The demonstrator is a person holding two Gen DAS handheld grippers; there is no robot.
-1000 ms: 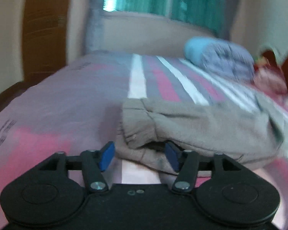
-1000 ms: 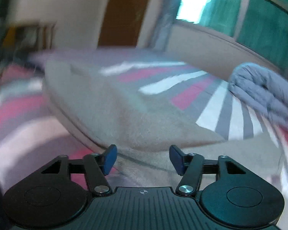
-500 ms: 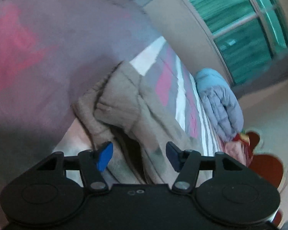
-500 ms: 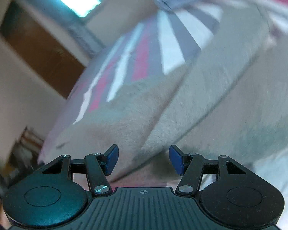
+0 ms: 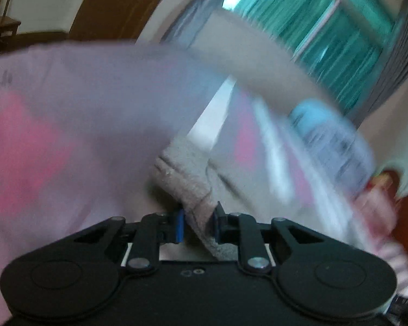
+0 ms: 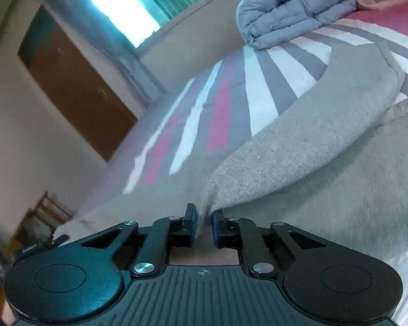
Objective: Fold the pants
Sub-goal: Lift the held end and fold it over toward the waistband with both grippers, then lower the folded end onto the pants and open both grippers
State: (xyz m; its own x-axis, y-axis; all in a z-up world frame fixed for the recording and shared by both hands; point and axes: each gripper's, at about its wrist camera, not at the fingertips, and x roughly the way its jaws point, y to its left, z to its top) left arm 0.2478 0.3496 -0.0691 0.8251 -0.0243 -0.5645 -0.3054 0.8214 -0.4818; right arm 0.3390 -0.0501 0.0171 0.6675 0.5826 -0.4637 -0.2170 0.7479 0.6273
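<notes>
**Pants pinched by both grippers on the striped bed**

Pants: one pair, grey-beige knit, lying on the bed; both grippers hold fabric at the near edge.

Hidden / unclear:
- Left wrist view is heavily motion-blurred. The pants show there only as a small bunched fold with a stitched hem; the rest smears into the bedcover.
- Full outline of the pants not visible in either view. The right wrist view cuts them off at the right and bottom edges, so legs and waistband cannot be told apart.
- A pink thing at the top right corner of the right wrist view is cut off; cannot identify it.
- Wooden furniture at the lower left of the right wrist view is blurred.

Writing:
- Dark marks on the bedcover at the far left of the left wrist view; unreadable.
- Small white lettering on a black part at the left of the right gripper; unreadable.

Counts:
- Two grippers. Left gripper: blue pads pressed onto the hemmed fold. Right gripper: pads closed on a raised ridge of pants fabric.
- One folded blue-grey quilt, on the far side of the bed, apart from the pants.
- One brown door.
- One window with green panes.
- Bedcover stripes: white, grey, pink.
</notes>
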